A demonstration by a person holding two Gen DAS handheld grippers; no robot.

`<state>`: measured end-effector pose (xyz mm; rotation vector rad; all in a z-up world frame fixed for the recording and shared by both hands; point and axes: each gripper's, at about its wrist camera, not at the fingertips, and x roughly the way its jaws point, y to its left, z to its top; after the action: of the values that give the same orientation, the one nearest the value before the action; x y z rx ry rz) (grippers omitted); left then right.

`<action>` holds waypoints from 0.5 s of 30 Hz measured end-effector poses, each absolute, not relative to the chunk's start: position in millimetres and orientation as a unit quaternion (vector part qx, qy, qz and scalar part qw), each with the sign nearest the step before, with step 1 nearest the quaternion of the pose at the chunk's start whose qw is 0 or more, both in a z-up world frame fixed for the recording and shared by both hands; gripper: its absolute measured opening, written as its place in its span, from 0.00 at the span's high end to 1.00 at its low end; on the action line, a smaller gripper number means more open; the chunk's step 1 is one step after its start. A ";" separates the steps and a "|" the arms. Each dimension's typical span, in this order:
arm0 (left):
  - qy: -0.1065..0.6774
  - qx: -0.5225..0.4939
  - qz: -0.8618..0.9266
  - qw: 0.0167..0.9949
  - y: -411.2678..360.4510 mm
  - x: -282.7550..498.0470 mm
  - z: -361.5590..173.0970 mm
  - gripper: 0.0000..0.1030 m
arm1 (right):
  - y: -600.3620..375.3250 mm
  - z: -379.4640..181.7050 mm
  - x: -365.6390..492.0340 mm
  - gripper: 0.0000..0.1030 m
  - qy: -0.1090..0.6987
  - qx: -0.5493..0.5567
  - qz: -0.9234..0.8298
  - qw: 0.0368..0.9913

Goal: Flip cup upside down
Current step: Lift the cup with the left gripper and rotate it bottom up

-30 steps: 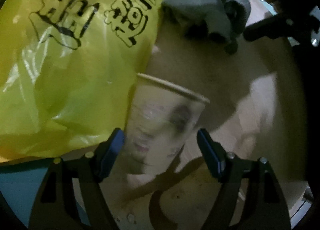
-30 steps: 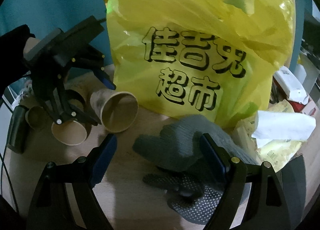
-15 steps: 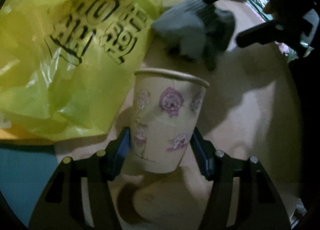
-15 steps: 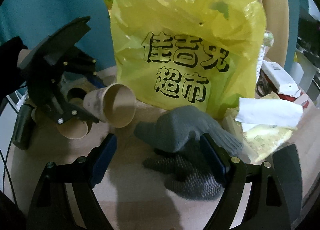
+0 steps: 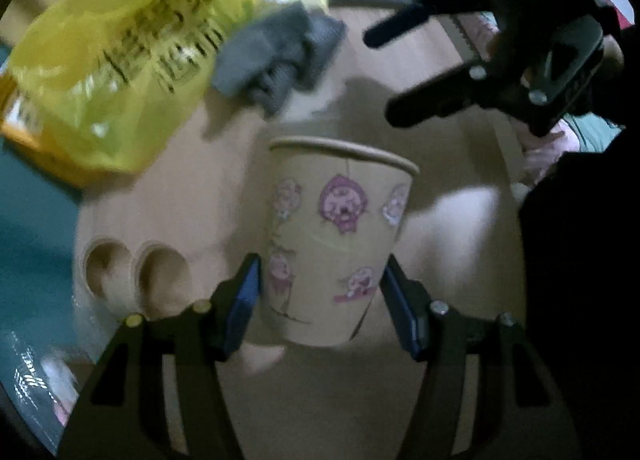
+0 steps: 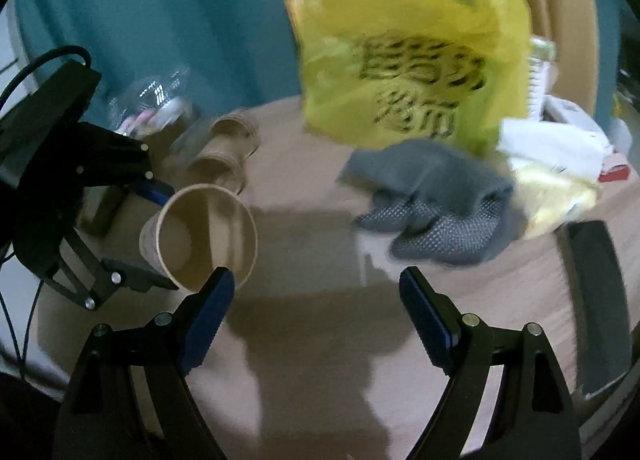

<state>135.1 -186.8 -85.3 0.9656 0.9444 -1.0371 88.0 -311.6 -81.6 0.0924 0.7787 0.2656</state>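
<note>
A tan paper cup (image 5: pixel 336 236) with pink cartoon prints is held in my left gripper (image 5: pixel 322 300), which is shut on its lower body. The cup is lifted off the wooden table (image 5: pixel 344 400) with its mouth pointing away from the gripper. In the right wrist view the same cup (image 6: pixel 200 238) hangs on its side at the left, its open mouth facing the camera, with the left gripper (image 6: pixel 156 236) around it. My right gripper (image 6: pixel 316 308) is open and empty above the table, to the right of the cup.
A yellow plastic bag (image 6: pixel 412 56) stands at the back. A grey glove (image 6: pixel 432 202) lies before it. Two more paper cups (image 5: pixel 136 274) lie on their sides by the left edge. White papers (image 6: pixel 560 148) and a dark flat object (image 6: pixel 600 308) are at the right.
My left gripper has closed on the cup, lifted it and carried it away from the yellow bag. The right gripper has drawn back and turned a little to the left.
</note>
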 end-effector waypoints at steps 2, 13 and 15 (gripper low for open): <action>0.420 0.432 -0.446 0.661 -177.3 118.6 -91.3 0.41 | -300.2 -85.1 76.9 0.15 0.383 0.023 0.147 0.912; 0.413 0.453 -0.435 0.660 -164.2 69.1 -116.3 0.39 | -247.5 -77.1 46.6 0.16 0.389 -0.090 0.259 0.879; 0.419 0.441 -0.433 0.666 -162.7 71.4 -118.0 0.39 | -240.1 -78.0 45.6 0.16 0.392 -0.103 0.272 0.873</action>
<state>71.4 -162.8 -118.0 0.9951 0.9453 -0.9776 45.6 -240.1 -78.0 -0.2152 0.8187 0.5679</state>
